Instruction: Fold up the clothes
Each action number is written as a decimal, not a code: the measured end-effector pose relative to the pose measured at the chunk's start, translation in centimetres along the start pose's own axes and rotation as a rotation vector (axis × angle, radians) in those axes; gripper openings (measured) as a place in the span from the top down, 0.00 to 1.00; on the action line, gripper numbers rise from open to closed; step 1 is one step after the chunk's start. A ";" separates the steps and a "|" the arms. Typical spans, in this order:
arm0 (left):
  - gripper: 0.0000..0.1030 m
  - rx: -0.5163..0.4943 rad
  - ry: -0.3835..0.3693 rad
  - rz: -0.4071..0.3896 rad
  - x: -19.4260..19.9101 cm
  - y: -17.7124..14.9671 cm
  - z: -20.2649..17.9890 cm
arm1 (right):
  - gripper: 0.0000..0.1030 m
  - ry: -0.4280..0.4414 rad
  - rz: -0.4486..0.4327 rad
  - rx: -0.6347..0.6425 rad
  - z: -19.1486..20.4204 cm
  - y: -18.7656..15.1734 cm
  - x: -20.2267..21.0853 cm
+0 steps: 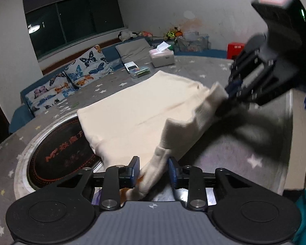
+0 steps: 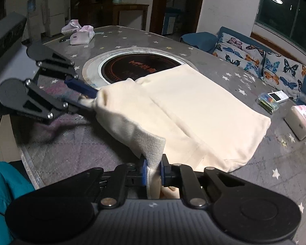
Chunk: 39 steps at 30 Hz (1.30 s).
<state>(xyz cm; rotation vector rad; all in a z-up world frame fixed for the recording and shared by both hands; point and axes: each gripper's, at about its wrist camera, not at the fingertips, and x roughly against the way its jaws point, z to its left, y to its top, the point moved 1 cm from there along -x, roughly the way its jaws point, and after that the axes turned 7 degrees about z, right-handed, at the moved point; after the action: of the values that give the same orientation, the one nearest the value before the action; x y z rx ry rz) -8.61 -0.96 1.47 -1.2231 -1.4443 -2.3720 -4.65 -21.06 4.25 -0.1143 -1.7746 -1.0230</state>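
A cream garment [image 1: 132,112] lies partly folded on the grey star-patterned table; it also shows in the right wrist view [image 2: 204,110]. My left gripper [image 1: 154,171] is shut on one near corner of its raised edge, and it shows in the right wrist view [image 2: 87,98] at the left. My right gripper [image 2: 154,171] is shut on the other corner, and it shows in the left wrist view [image 1: 230,94] at the upper right. The edge between them hangs lifted above the table.
A round induction hob [image 1: 61,153] is set in the table, partly under the garment. Tissue boxes [image 1: 162,57] [image 2: 81,35], a small white device [image 2: 277,97] and a clear pen case [image 2: 267,103] lie on the table [image 2: 71,143]. A butterfly-cushion sofa [image 1: 75,75] stands behind.
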 end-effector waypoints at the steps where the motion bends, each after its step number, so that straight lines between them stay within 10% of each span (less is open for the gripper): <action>1: 0.68 -0.011 0.007 0.003 -0.1 -0.2 0.0 | 0.89 -0.003 -0.001 -0.001 0.0 0.1 0.1; 11: 0.70 -0.124 0.063 0.002 0.2 -1.3 -0.1 | 0.90 -0.020 -0.022 -0.008 0.3 0.3 0.5; 15: 0.93 -0.103 0.056 -0.023 1.2 -1.1 0.1 | 0.91 -0.031 -0.040 -0.008 0.5 0.2 0.6; 31: 0.94 -0.007 -0.035 -0.086 11.4 -0.9 -1.2 | 0.91 0.084 -0.081 0.078 4.6 -0.5 10.4; 39: 0.94 0.032 0.000 -0.099 7.8 2.5 2.3 | 0.91 0.047 -0.076 0.073 1.4 3.3 8.7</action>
<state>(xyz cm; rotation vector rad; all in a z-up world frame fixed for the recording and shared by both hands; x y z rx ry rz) -11.30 1.84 9.01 -1.1706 -1.5712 -2.4008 -7.98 -21.26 13.10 0.0231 -1.7823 -1.0052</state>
